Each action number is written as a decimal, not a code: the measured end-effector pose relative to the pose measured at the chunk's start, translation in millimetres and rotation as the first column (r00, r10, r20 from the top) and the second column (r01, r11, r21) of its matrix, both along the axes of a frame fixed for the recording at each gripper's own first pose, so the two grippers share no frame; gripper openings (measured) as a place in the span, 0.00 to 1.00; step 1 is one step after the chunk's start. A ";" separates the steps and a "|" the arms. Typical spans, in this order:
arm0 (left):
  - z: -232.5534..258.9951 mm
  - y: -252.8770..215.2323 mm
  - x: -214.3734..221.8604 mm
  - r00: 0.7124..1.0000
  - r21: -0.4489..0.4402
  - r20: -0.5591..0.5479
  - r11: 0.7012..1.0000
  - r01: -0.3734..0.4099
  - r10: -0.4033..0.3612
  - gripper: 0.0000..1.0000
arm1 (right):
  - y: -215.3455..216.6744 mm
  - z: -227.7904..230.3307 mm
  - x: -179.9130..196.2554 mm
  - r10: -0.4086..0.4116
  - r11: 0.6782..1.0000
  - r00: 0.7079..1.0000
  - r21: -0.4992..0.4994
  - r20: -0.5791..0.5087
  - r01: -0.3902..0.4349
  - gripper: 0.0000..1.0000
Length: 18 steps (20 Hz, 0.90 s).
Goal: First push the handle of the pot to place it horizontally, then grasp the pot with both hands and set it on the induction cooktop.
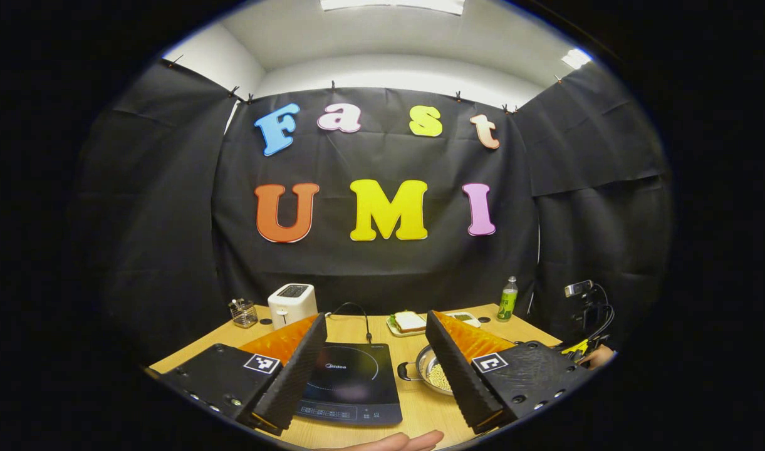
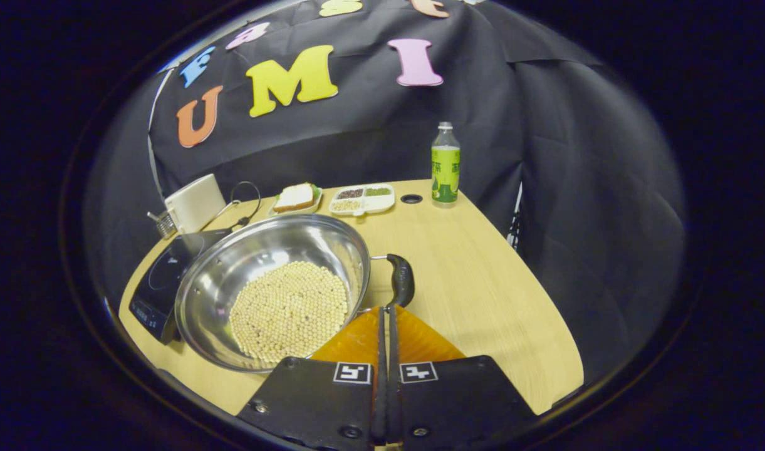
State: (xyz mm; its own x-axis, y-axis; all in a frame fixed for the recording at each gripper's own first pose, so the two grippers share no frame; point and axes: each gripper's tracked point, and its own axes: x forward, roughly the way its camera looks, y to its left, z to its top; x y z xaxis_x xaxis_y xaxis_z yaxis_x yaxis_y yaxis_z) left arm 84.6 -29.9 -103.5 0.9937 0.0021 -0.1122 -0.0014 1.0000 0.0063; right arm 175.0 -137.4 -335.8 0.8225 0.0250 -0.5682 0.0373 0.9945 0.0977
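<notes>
A steel pot [image 2: 275,250] holding pale round beans sits on the wooden table [image 2: 482,294], just right of the black induction cooktop [image 2: 163,275]. Its black side handle [image 2: 400,279] points toward me in the right gripper view. My right gripper [image 2: 385,308] is shut with nothing between its fingers, the tips right at the handle's near end. In the left gripper view my left gripper [image 1: 376,316] stands open above the cooktop [image 1: 351,382]. The pot [image 1: 433,374] peeks out behind its right finger, with a second handle [image 1: 407,371] facing the cooktop.
Along the table's back stand a white toaster [image 1: 291,304], a glass jar [image 1: 243,312], a sandwich plate [image 2: 294,197], a divided tray [image 2: 362,198] and a green bottle [image 2: 445,164]. A hand [image 1: 388,441] shows at the near edge. Camera gear [image 1: 582,300] sits off the right side.
</notes>
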 end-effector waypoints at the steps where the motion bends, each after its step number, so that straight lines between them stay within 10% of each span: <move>1: -4.5 -1.4 4.5 1.000 -0.003 -0.013 1.000 0.000 0.000 0.96 | 0.3 5.0 -0.2 0.010 1.000 1.000 0.010 0.014 -0.010 0.04; 6: -39.0 -25.5 27.7 0.994 -0.030 -0.099 0.999 0.036 -0.039 0.94 | -14.7 24.8 5.2 0.023 0.998 0.995 0.049 0.097 -0.028 0.02; 13: -116.7 -52.5 63.5 0.949 -0.033 -0.309 0.998 0.050 -0.058 0.95 | -43.1 42.0 17.5 0.020 0.999 0.986 -0.030 0.164 -0.015 0.81; 18: -178.1 -67.1 92.6 0.881 -0.009 -0.467 0.997 0.081 -0.076 0.95 | -41.0 36.1 34.8 0.016 1.000 0.993 -0.012 0.119 -0.015 0.95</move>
State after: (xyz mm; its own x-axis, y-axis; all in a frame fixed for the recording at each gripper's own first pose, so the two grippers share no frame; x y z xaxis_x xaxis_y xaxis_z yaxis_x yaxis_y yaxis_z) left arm 177.2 -96.9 -281.6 0.8236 -0.0703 -0.5628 0.0829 0.9966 -0.0032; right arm 209.8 -178.4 -299.6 0.8841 0.0324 -0.4661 0.0106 0.9959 0.0893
